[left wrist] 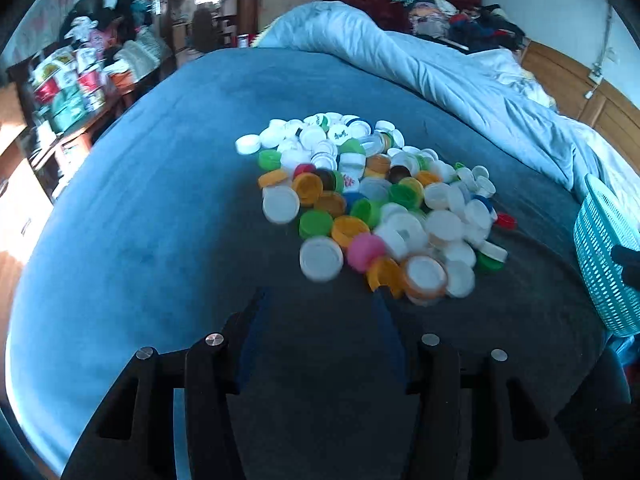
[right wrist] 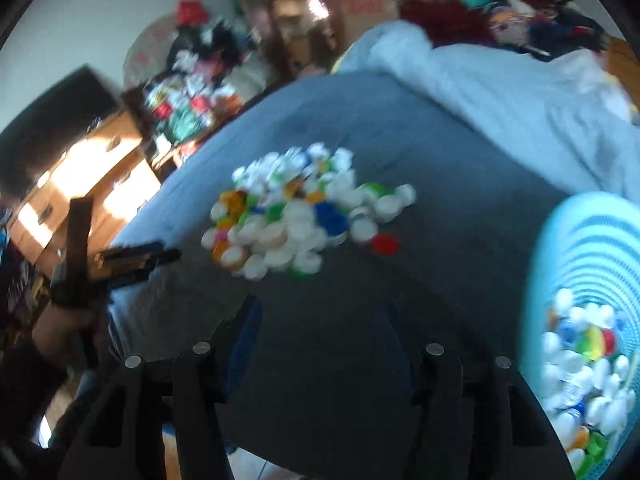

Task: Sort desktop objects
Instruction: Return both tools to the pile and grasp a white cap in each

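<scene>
While parted, left gripper (left wrist: 320, 294) fingers (left wrist: 256, 304) flank nothing, caps (left wrist: 360, 200) just beyond.

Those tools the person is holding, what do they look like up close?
Each tool is black plastic with two long, tapering fingers lined with blue pads on their inner faces, and round silver bolt heads on top of the finger mounts. The left tool and the right tool look identical. In the right wrist view, the left one appears as a blocky black frame, gripped by a hand with a dark sleeve.
</scene>
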